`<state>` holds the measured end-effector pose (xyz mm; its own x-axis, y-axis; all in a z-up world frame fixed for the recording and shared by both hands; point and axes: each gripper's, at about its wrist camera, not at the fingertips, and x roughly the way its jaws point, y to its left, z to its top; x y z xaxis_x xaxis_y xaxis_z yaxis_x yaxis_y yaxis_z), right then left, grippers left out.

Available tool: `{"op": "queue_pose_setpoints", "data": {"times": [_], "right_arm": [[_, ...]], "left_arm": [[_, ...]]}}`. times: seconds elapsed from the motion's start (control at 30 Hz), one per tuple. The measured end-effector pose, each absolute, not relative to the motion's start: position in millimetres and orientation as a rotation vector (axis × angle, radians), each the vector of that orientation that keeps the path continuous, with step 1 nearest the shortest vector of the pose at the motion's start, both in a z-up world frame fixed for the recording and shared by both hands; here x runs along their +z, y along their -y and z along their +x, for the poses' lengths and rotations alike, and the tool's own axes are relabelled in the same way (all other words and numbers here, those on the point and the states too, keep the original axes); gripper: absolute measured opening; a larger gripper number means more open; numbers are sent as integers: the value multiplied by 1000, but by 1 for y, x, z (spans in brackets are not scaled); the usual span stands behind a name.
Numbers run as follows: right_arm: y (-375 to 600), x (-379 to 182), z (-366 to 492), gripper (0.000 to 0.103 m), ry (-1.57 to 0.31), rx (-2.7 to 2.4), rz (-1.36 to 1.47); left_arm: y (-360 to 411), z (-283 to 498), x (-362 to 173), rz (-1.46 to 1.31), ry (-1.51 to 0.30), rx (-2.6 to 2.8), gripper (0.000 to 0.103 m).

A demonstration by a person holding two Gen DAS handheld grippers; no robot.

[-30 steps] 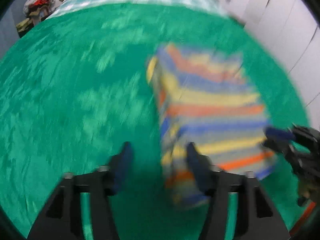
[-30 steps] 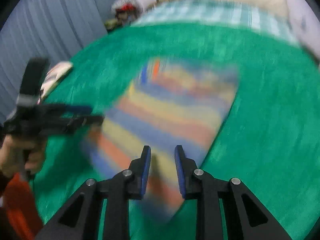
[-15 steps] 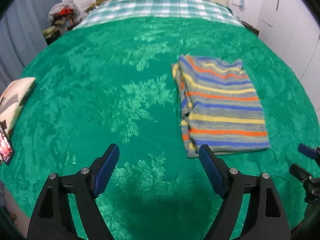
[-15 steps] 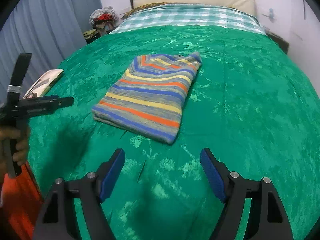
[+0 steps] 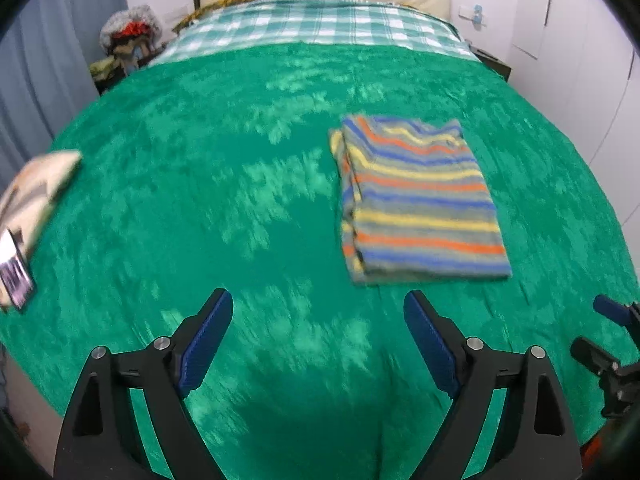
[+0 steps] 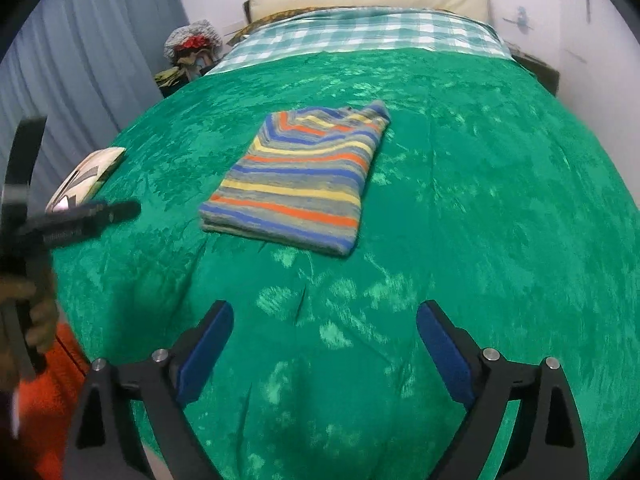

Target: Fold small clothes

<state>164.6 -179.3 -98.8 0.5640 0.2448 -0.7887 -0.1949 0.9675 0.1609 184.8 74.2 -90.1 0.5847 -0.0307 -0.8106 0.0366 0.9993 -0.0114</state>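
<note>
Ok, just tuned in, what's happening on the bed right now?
A striped shirt lies folded into a neat rectangle on the green bedspread. Neither gripper touches it: the left gripper and right gripper are both open, held over the bedspread on the near side of the shirt. The fold looks done.

Multicoloured striped shirt (image 5: 420, 204), green bedspread (image 5: 200, 200)

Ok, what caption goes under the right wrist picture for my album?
Folded striped shirt lying on the green velvety bedspread, open right gripper hovering empty in front.
</note>
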Motion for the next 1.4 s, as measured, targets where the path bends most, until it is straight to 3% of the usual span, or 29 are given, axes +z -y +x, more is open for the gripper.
{"op": "queue_pose_setpoints", "data": {"times": [0.33, 1.4], "right_arm": [[195, -136, 117, 93, -950, 144, 120], [153, -156, 116, 93, -985, 71, 59]], "left_arm": [[-55, 131, -157, -38, -991, -126, 89], [-58, 126, -167, -46, -976, -173, 89]]}}
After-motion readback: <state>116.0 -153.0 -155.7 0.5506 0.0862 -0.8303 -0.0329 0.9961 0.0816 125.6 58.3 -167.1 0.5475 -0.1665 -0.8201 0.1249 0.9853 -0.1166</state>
